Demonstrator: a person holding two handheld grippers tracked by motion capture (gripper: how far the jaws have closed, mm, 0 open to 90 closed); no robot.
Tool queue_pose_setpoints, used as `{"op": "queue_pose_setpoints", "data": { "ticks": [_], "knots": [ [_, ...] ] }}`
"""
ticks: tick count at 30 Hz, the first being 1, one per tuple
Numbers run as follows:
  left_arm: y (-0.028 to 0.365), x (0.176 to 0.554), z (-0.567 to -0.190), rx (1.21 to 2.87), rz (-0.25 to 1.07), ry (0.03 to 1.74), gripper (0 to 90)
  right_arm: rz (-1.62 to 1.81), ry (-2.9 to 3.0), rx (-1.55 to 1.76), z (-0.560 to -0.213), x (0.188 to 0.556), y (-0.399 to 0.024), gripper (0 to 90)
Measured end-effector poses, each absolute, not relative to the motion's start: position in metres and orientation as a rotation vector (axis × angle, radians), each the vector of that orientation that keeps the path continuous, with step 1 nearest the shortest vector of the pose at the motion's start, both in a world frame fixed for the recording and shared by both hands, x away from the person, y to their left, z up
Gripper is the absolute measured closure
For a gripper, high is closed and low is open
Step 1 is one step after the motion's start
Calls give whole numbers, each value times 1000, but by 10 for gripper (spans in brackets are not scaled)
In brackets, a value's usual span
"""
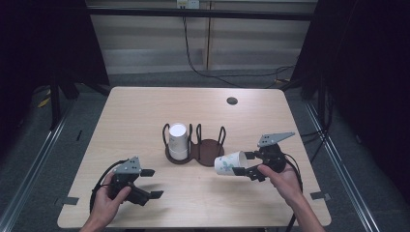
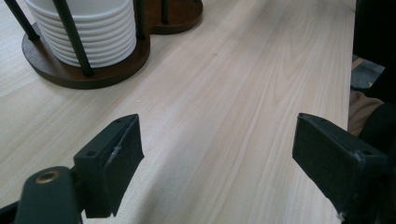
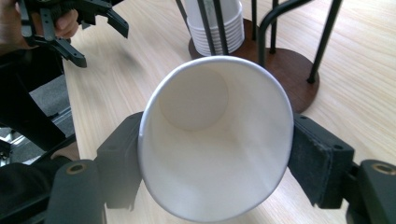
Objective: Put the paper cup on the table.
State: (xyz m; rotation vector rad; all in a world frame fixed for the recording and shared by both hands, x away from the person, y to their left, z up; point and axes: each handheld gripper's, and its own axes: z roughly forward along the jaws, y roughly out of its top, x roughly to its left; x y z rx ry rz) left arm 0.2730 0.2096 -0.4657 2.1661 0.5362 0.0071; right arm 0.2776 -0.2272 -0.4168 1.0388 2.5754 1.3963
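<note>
Right tongs (image 1: 248, 167) clamped on a paper cup (image 1: 231, 163) – pads press both sides of its rim, which bows slightly oval in the right gripper view (image 3: 212, 140). Cup lies on its side in the air, mouth toward the tongs, base pointing left toward the cup holder (image 1: 196, 151), just beside the holder's empty right ring. Left tongs (image 1: 150, 182) open wide, nothing between them, low over bare worktop (image 1: 145, 111) near the front-left edge – well apart from the cup. Holder is dark wood with black wire posts; its left ring carries a stack of white cups (image 1: 178, 140), upside down. Small dark hole (image 1: 232, 101) in the worktop at the far right
</note>
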Motion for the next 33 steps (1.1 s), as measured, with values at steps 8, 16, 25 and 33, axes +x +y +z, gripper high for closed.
{"op": "queue_pose_setpoints", "data": {
  "ticks": [8, 16, 25, 33],
  "knots": [
    [210, 273, -466, 2165, 7, 533, 162, 1305, 2583, 1076, -416, 283, -238, 266],
    [211, 272, -464, 2165, 14, 514, 162, 1231, 2576, 1135, -415, 291, -250, 264],
    [211, 272, -464, 2172, 24, 510, 162, 1152, 2575, 1160, -408, 299, -256, 260],
    [211, 272, -465, 2160, 21, 520, 162, 1064, 2580, 1191, -405, 310, -257, 258]
  ]
}}
